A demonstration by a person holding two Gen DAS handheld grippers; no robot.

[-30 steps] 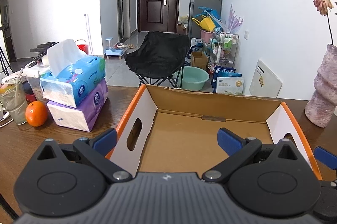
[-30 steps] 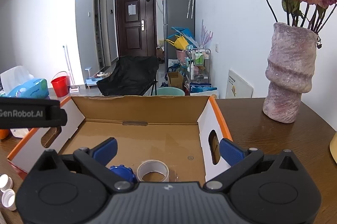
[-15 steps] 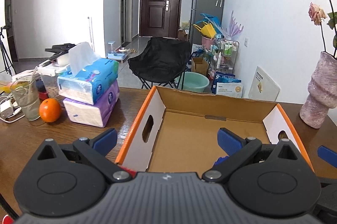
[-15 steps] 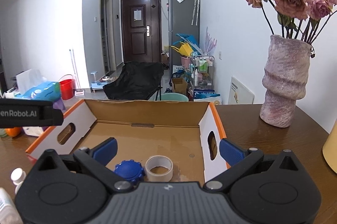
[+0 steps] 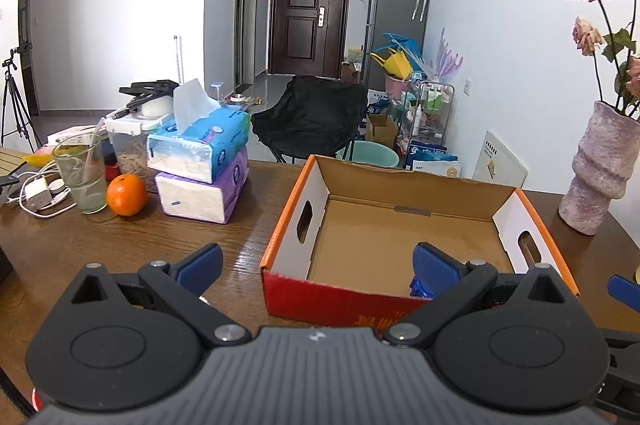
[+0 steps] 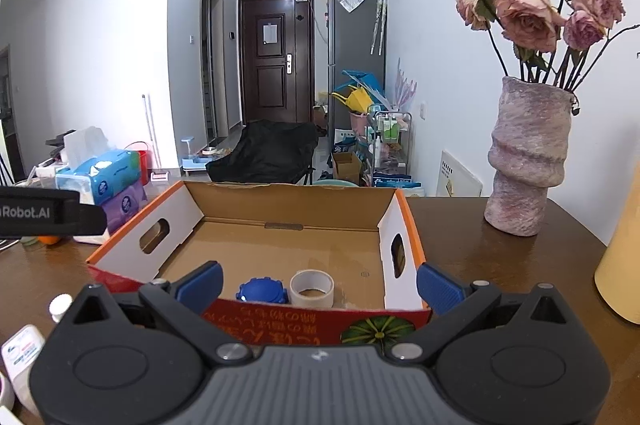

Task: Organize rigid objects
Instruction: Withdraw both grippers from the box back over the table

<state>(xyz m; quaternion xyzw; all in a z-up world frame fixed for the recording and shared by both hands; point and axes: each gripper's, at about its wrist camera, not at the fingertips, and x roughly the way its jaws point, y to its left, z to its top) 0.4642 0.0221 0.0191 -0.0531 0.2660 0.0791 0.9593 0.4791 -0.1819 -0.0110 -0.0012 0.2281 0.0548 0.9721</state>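
An open cardboard box [image 5: 400, 185] [image 6: 288, 195] with orange rims and a red front stands on the brown table. Inside near its front lie a blue round lid-like object [image 6: 262, 291] and a roll of tape [image 6: 312, 288]; the blue object also shows in the left wrist view [image 5: 418, 288]. My left gripper [image 5: 316, 265] is open and empty, in front of the box's front left corner. My right gripper [image 6: 318, 283] is open and empty, just before the box's front wall. White bottles [image 6: 24, 349] lie at the lower left of the right wrist view.
Stacked tissue packs [image 5: 200, 169], an orange [image 5: 127, 195], a glass [image 5: 80, 177] and cables sit left of the box. A pink vase [image 6: 524, 157] with dried roses stands to the right. A yellow object [image 6: 620, 265] is at the far right.
Both grippers have pulled back and up from the box, so its red front wall now shows. The blue object and tape stay in the box. Both stay open.
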